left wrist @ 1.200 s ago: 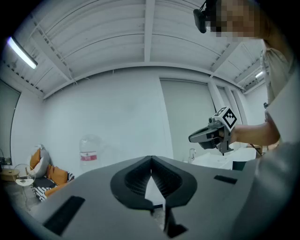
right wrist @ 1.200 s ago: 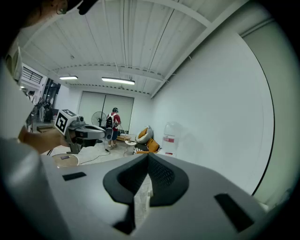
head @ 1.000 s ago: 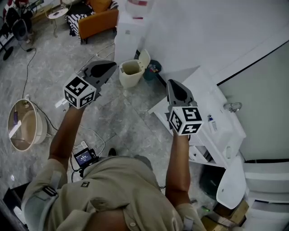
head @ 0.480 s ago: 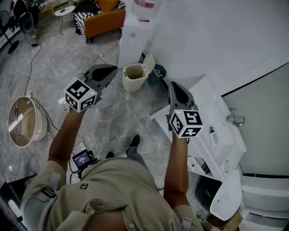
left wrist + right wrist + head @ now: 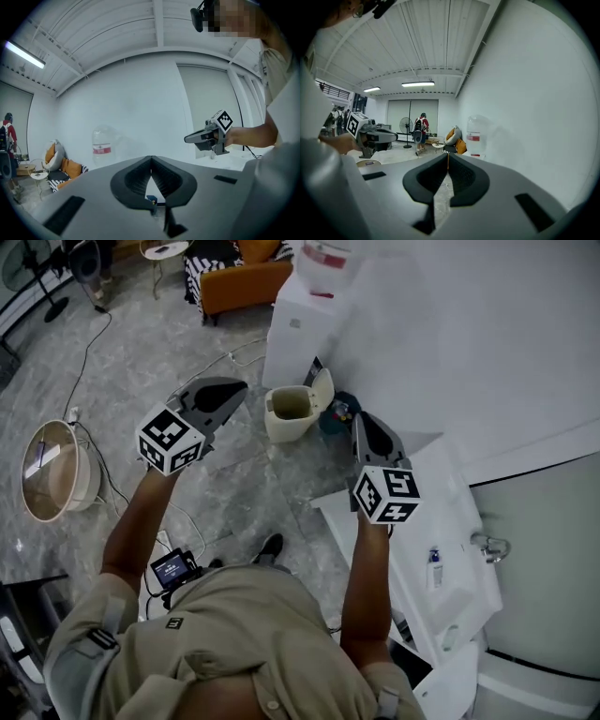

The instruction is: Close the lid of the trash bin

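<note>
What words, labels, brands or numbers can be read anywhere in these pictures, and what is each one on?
No text can be read.
Red label on the water bottle: too blurred.
Screen of the small device on the floor: too small.
Tube on the white counter: print too small.
Left cube and right cube: black-and-white square patterns, not letters.

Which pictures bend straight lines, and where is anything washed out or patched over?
Both gripper views bend the ceiling beams and darken at the corners; left gripper view has a mosaic patch top right, and its water bottle fades into the wall; head view evenly lit, trash bin sharp.
</note>
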`<move>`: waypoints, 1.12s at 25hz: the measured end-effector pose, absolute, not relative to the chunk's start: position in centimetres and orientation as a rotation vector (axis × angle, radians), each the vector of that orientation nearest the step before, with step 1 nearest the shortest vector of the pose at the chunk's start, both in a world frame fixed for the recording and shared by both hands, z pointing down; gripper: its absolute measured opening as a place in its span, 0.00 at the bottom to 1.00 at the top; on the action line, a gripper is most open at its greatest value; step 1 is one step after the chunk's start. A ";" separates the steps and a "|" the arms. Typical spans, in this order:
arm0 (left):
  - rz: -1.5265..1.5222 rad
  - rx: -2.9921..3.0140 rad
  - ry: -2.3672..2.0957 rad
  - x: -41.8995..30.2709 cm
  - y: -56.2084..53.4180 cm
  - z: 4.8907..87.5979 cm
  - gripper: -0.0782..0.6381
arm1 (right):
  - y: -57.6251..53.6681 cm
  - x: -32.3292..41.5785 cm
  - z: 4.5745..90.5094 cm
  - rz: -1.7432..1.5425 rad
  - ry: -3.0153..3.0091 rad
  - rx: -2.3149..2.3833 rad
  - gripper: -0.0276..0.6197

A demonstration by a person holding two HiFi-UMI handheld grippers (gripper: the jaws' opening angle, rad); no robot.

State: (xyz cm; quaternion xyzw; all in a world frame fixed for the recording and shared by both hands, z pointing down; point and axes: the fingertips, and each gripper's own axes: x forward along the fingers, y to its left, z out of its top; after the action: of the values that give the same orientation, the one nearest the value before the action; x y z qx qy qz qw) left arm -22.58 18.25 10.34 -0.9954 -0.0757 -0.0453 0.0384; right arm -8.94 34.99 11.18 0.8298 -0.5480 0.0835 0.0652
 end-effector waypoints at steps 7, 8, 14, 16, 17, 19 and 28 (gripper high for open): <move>-0.170 -3.057 -0.118 -18.0 17.0 10.5 0.13 | 32.3 -3.0 11.8 0.265 -1.751 2.443 0.08; -0.179 -3.055 -0.108 -17.3 16.8 10.5 0.13 | 32.0 -2.2 12.0 0.268 -1.761 2.440 0.08; -0.200 -3.056 -0.078 -13.6 17.7 11.1 0.13 | 32.2 2.0 12.6 0.283 -1.792 2.415 0.08; -0.192 -3.062 -0.061 -12.3 18.0 11.2 0.13 | 32.3 3.4 12.9 0.287 -1.800 2.398 0.08; -0.190 -3.064 -0.058 -11.5 18.1 11.4 0.13 | 32.4 4.2 13.0 0.292 -1.801 2.396 0.08; -0.190 -3.065 -0.073 -9.8 18.3 11.7 0.13 | 32.9 5.6 13.4 0.304 -1.789 2.405 0.08; -0.180 -3.071 -0.205 -4.6 16.0 12.6 0.13 | 32.3 9.0 14.2 0.334 -1.675 2.469 0.08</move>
State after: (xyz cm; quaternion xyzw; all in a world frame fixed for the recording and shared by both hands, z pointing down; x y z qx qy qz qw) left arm -4.56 16.04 12.61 -0.9957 -0.0665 -0.0584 0.0290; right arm 9.00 32.32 14.16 0.8205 -0.5565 0.1109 0.0696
